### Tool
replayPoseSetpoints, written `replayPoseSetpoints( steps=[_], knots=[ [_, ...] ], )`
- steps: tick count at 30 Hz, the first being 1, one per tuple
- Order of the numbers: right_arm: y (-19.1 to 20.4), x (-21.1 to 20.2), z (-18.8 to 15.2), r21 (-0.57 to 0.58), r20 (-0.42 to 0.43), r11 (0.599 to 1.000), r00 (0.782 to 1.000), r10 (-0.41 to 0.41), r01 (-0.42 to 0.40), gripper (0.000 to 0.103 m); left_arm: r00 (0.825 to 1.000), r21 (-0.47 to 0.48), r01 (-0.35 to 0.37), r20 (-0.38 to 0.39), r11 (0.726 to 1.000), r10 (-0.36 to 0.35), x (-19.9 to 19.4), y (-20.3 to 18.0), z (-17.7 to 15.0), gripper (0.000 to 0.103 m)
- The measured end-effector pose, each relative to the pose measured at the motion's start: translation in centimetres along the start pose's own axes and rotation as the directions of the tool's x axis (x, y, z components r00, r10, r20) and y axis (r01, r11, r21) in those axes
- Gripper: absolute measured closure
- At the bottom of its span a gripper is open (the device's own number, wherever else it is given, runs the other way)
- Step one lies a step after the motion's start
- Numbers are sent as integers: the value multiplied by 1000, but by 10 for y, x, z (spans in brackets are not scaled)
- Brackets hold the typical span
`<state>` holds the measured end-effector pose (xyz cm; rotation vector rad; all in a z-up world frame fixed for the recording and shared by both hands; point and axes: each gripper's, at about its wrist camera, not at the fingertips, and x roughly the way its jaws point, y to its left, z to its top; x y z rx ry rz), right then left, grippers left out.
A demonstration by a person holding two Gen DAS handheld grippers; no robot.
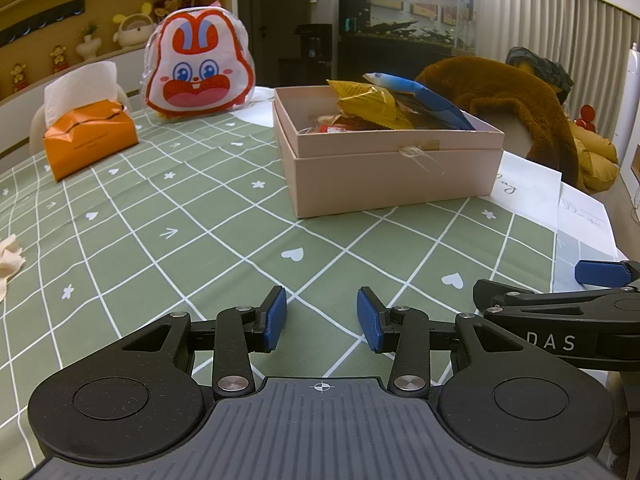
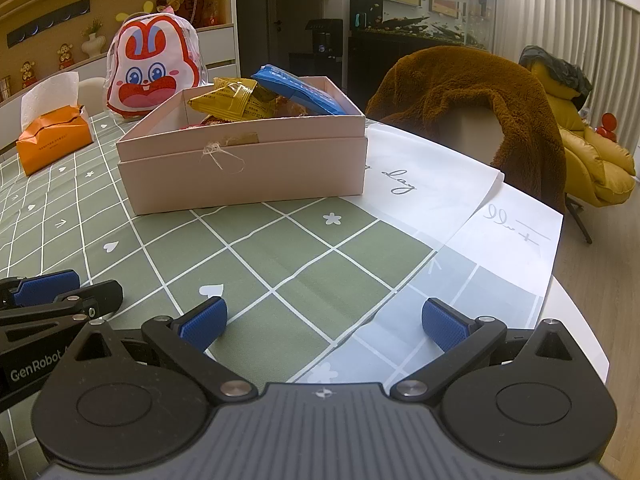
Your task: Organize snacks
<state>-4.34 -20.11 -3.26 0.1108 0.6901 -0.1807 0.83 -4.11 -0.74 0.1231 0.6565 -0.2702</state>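
A pink cardboard box [image 1: 392, 176] stands on the green checked tablecloth, also in the right wrist view [image 2: 244, 172]. It holds a yellow snack packet [image 1: 372, 106] [image 2: 230, 100], a blue snack packet [image 1: 424, 98] [image 2: 300, 90] and red-wrapped snacks low inside. My left gripper [image 1: 322, 320] is open and empty, low over the cloth, well short of the box. My right gripper [image 2: 324, 324] is open wider and empty, beside the left one near the table's right edge. Each gripper shows at the edge of the other's view.
A rabbit-face bag [image 1: 200, 68] and an orange tissue pack [image 1: 90, 136] stand at the far left. A crumpled tissue [image 1: 8, 260] lies at the left edge. A brown fleece [image 2: 472, 92] hangs on a chair behind the table. The table edge [image 2: 580, 320] curves at the right.
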Motion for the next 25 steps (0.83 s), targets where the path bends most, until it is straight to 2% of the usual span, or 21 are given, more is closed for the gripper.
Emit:
replayPoseSetpoints(
  steps=[25],
  knots=[
    [0, 0, 0, 0, 0, 1000, 1000, 0, 0, 0, 1000, 0, -5, 1, 1000, 5, 0, -1, 0, 57]
  ],
)
